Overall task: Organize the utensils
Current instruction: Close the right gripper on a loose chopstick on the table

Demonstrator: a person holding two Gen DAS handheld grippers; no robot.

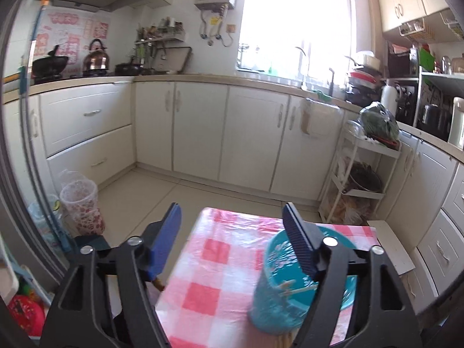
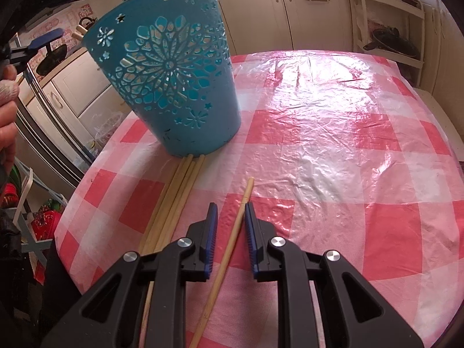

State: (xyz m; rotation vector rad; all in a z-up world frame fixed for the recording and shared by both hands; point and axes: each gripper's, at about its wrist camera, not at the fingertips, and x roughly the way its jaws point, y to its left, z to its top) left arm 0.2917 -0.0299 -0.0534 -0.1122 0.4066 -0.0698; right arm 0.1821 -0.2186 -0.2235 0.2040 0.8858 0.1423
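Ahead of my right gripper (image 2: 230, 207), the pink-and-white checked plastic tablecloth (image 2: 333, 133) lies bare to the far and right edges, so passage there is free. To the left, the turquoise perforated plastic basket (image 2: 174, 87) stands in the way, with a bundle of pale wooden chopsticks (image 2: 174, 200) lying against its base. One single wooden chopstick (image 2: 232, 237) lies between my narrowly parted jaws.

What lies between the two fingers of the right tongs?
A single wooden chopstick lies between them on the checked tablecloth, seen in the right wrist view.
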